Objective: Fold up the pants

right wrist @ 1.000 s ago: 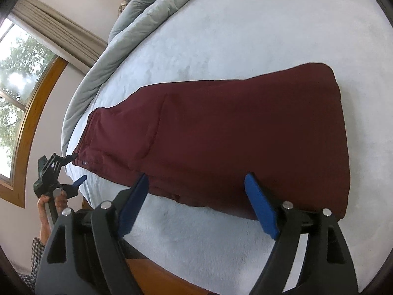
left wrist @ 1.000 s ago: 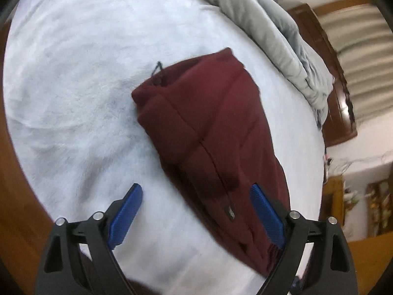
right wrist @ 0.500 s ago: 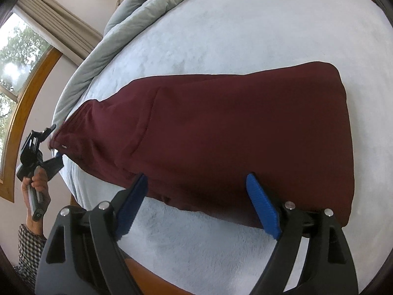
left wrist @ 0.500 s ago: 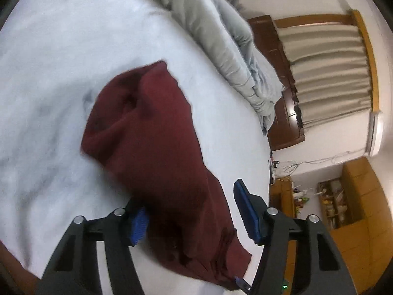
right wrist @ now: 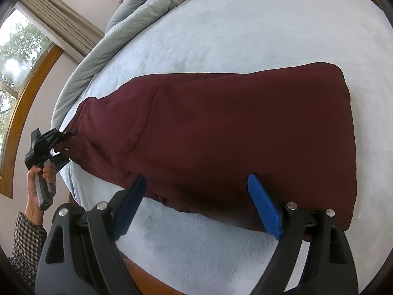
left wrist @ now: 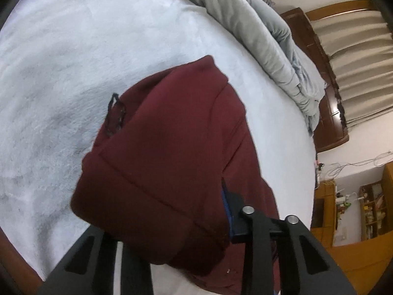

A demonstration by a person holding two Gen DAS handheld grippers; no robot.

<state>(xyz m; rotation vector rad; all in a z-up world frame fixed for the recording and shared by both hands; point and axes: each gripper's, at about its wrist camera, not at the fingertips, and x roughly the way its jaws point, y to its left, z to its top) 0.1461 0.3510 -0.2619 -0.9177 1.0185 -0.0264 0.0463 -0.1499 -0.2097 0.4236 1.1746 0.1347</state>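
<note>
The maroon pants [right wrist: 233, 132] lie lengthwise across a pale fleecy bed cover [right wrist: 245, 24], already doubled leg on leg, with the wide end toward three o'clock in the right wrist view and the narrow end running out to nine o'clock at the bed's edge. There the left gripper [right wrist: 62, 139], held in a hand [right wrist: 40, 174] with a checked sleeve [right wrist: 27, 241] below it, has the narrow end of the pants between its jaws, and those jaws are closing on the cloth. In the left wrist view that end is bunched and lifted off the cover, filling the middle of the picture from ten o'clock to five o'clock; the fabric drapes over the left gripper [left wrist: 169, 221], hiding one finger entirely, while the blue pad of the other shows at four o'clock pressed against the cloth. A small dark loop [left wrist: 114, 113] sticks up from the pants near ten o'clock. The right gripper [right wrist: 196, 206] hovers with its jaws spread wide at the pants' near long edge, at six o'clock, its blue pads [right wrist: 264, 206] over the fabric without pinching it. A rumpled grey duvet [right wrist: 147, 7] is heaped along the far side of the bed at eleven o'clock, beside a wood-framed window [right wrist: 14, 73].
</note>
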